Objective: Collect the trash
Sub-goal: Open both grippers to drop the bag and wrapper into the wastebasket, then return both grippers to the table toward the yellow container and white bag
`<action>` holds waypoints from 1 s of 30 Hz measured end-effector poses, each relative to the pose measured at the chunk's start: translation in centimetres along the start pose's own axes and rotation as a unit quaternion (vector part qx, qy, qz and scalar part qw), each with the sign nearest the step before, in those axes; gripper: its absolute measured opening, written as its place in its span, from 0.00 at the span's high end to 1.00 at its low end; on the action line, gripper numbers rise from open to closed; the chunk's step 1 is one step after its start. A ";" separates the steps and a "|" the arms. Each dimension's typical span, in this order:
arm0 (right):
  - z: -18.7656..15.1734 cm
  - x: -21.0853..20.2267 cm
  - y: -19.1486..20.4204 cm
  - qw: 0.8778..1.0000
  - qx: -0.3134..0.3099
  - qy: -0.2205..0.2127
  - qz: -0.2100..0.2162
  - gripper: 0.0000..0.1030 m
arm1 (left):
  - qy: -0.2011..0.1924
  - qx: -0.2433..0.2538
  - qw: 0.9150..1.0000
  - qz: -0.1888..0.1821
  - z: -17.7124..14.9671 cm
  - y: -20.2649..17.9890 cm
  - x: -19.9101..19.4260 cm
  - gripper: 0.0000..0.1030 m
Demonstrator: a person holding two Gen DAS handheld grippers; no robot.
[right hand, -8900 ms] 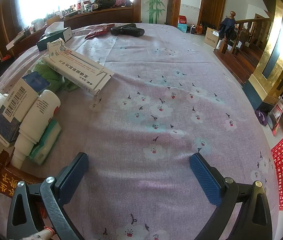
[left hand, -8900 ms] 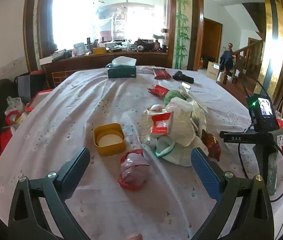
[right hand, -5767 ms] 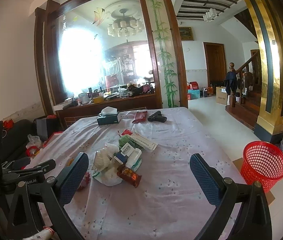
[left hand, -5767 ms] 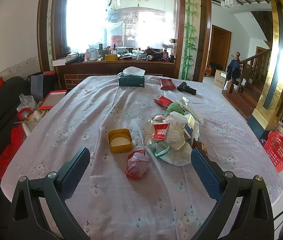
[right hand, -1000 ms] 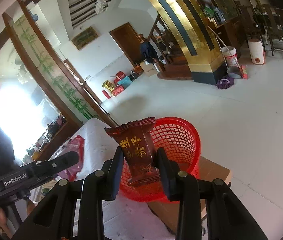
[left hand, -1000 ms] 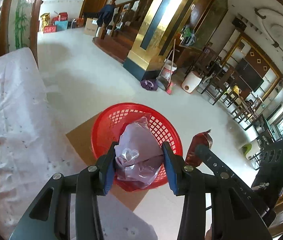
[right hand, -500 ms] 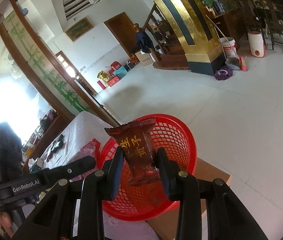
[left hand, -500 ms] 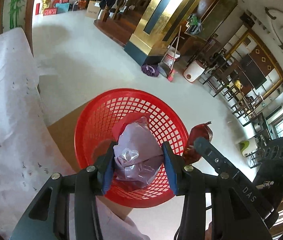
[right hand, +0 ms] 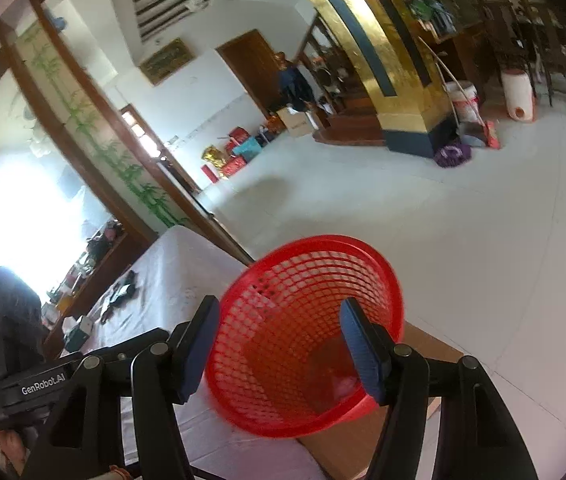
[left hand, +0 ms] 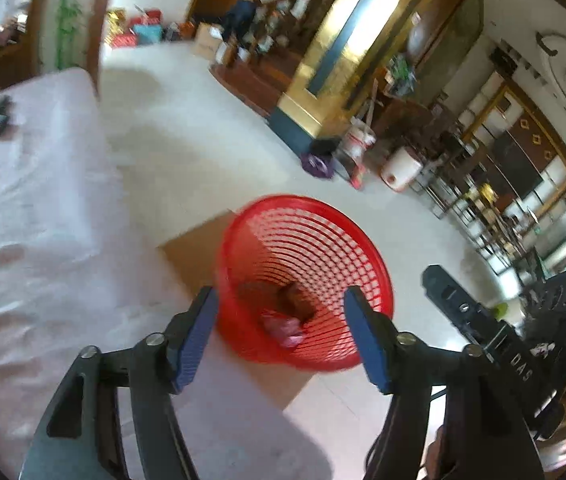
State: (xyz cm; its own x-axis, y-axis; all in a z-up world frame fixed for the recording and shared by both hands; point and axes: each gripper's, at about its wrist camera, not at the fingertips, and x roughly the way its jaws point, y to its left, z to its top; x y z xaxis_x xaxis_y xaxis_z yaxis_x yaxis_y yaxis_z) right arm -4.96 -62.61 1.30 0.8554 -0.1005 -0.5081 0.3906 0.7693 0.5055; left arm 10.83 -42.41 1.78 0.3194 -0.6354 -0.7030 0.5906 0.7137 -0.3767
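As both jaws had just opened, empty, above red basket (left hand: 307, 280): pink bag (left hand: 283, 326), brown wrapper (left hand: 295, 300) lay inside; table (left hand: 23, 200) trash beside basket probably remained.

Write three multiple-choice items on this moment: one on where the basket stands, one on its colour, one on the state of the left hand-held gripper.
1. The basket stands on:
A. the table
B. a cardboard sheet on the floor
C. a chair

2. The basket is:
A. red
B. blue
C. green

3. The left hand-held gripper is:
A. shut on a bag
B. shut on a wrapper
C. open and empty

Key: 1 B, brown cardboard sheet lies under it beside the table; 2 A, its mesh is red; 3 C, its jaws have just opened, and the pink bag lies inside the basket.
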 end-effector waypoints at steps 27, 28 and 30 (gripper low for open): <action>-11.9 -0.7 27.2 0.963 -0.225 0.010 0.146 0.12 | -0.209 -0.146 0.934 0.250 -13.3 20.7 -29.2 0.18; -12.3 -0.5 27.7 0.961 -0.228 0.017 0.152 0.12 | -0.209 -0.152 0.933 0.251 -13.6 21.3 -29.7 0.18; -13.2 0.3 29.0 0.957 -0.233 0.034 0.167 0.12 | -0.208 -0.175 0.928 0.256 -14.3 22.9 -31.1 0.18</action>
State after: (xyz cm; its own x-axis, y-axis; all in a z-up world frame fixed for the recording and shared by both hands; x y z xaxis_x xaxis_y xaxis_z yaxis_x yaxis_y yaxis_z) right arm 2.17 -32.06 6.59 0.8760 0.2292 -0.4244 -0.1083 0.9509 0.2900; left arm 3.84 -2.09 6.35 0.7929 -0.1946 -0.5774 0.0298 0.9589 -0.2823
